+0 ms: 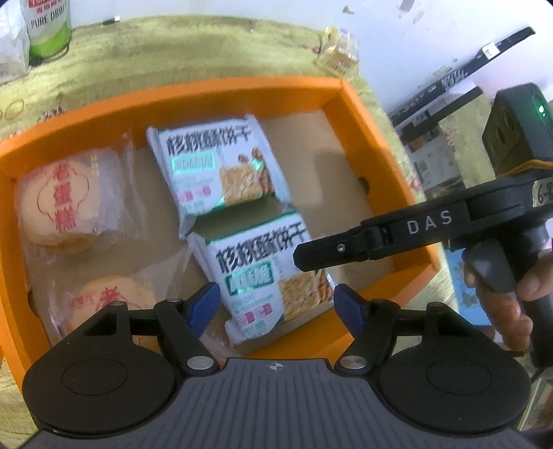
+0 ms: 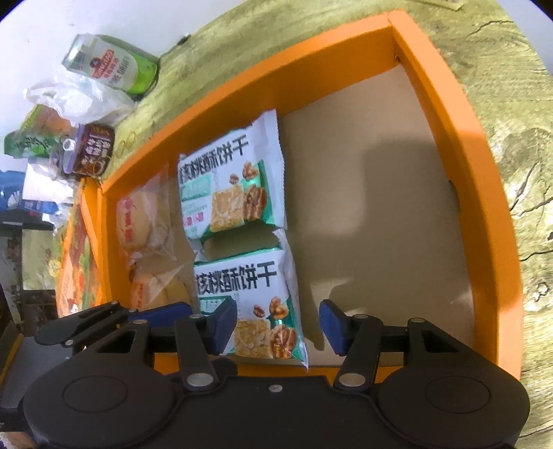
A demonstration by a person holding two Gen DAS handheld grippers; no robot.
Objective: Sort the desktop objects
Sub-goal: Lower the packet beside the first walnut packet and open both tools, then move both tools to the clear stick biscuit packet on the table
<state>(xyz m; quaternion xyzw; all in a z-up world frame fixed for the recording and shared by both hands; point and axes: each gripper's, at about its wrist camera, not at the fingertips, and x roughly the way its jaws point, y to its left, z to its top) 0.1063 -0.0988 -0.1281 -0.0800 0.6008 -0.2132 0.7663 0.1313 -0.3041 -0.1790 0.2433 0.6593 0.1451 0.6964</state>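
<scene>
Left wrist view. Your orange tray [image 1: 349, 100] lay on the mottled green counter [image 1: 172, 51], with a bare cardboard floor on its right side. Contents: two wrapped round cakes at the left, the far cake [image 1: 65, 200] and the near cake [image 1: 107, 304]; two walnut-biscuit packets down the middle, the far packet [image 1: 214, 165] and the near packet [image 1: 262, 276], their ends just touching. Outside the tray: a green drink can [image 1: 48, 27] at the far left and a small clear packet [image 1: 340, 51] at the far right. Your left claw [image 1: 278, 304] hung over the near packet with its blue pads [image 1: 204, 304] apart, clamped on nothing. Your right claw's black finger [image 1: 363, 245] reached in from the right over the same packet; your hand [image 1: 504, 300] held its handle.

Right wrist view. The same tray [image 2: 477, 193] showed the far packet [image 2: 231, 179] and near packet [image 2: 255, 304] in a column, the cakes [image 2: 145, 221] beside them at the left, and the right half bare. Beyond the tray stood the can [image 2: 110, 65], a plastic bag [image 2: 79, 100] and a dark snack pack [image 2: 93, 152]. Your right claw [image 2: 278, 328] had its pads [image 2: 331, 324] apart; the near packet's lower end lay between them, but whether the left pad touched it could not be told. Your left claw [image 2: 103, 317] showed at the lower left.
</scene>
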